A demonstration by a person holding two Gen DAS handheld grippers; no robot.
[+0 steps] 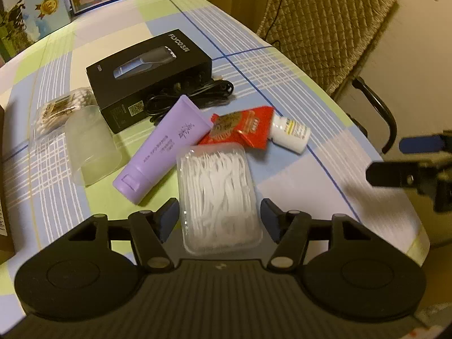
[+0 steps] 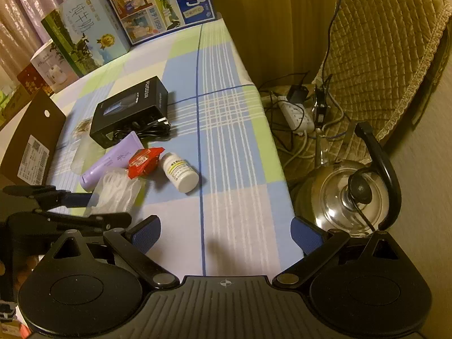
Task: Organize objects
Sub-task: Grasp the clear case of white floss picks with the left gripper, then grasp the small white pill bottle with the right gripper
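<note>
Clear floss-pick box (image 1: 220,197), white picks inside, lid seemingly shut.

Left wrist view: steep downward, close over floss pick box (image 1: 219,197). Right wrist view: downward, further right, near desk (image 2: 226,130) edge, kettle (image 2: 343,195) beside. Both share black box (image 1: 149,80), purple tube (image 2: 108,163).

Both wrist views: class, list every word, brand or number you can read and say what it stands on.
"FLYCO": black cardboard shaver box.
"100PCS", partly hidden: clear bag of cotton swabs.
"1956": blue illustrated milk carton.
Too small or blurred: print on the purple squeeze tube, red snack packet, white pill bottle and the brown cardboard box's label.
</note>
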